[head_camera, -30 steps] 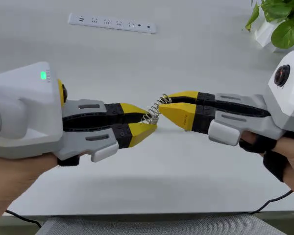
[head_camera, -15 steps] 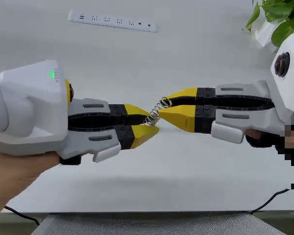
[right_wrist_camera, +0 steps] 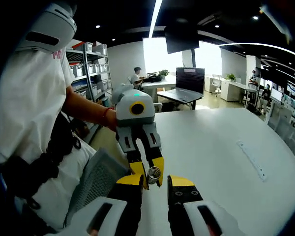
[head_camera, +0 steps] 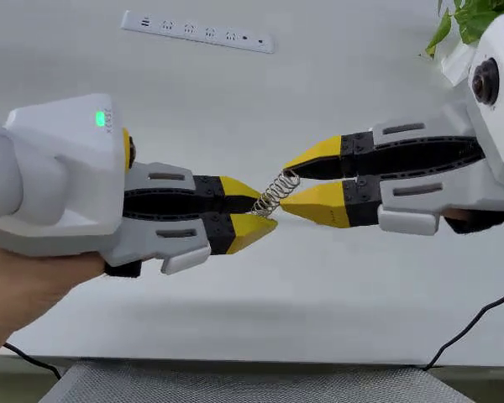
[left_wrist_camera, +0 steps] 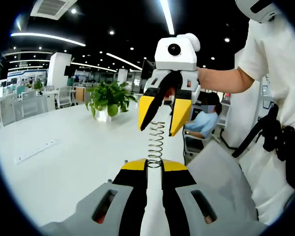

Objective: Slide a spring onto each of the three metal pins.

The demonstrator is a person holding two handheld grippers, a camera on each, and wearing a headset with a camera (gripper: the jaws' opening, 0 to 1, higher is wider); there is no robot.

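A small metal spring (head_camera: 275, 193) hangs in the air above the white table (head_camera: 336, 84), stretched between the two yellow-tipped grippers. My left gripper (head_camera: 265, 211) comes in from the left and is shut on the spring's lower end. In the left gripper view the spring (left_wrist_camera: 155, 142) rises straight out of the closed tips (left_wrist_camera: 155, 164). My right gripper (head_camera: 284, 186) faces it from the right, jaws apart around the spring's free end (left_wrist_camera: 159, 129). The right gripper view looks down the coil (right_wrist_camera: 153, 174), end-on. I see no pins.
A white power strip (head_camera: 197, 31) lies at the far side of the table. A potted plant (head_camera: 466, 21) stands at the back right corner. A black cable (head_camera: 475, 323) hangs over the near edge, beside a grey mesh chair (head_camera: 235, 386).
The right gripper's jaws have spread apart around the spring's end and it has risen slightly. The left gripper keeps its hold on the spring.
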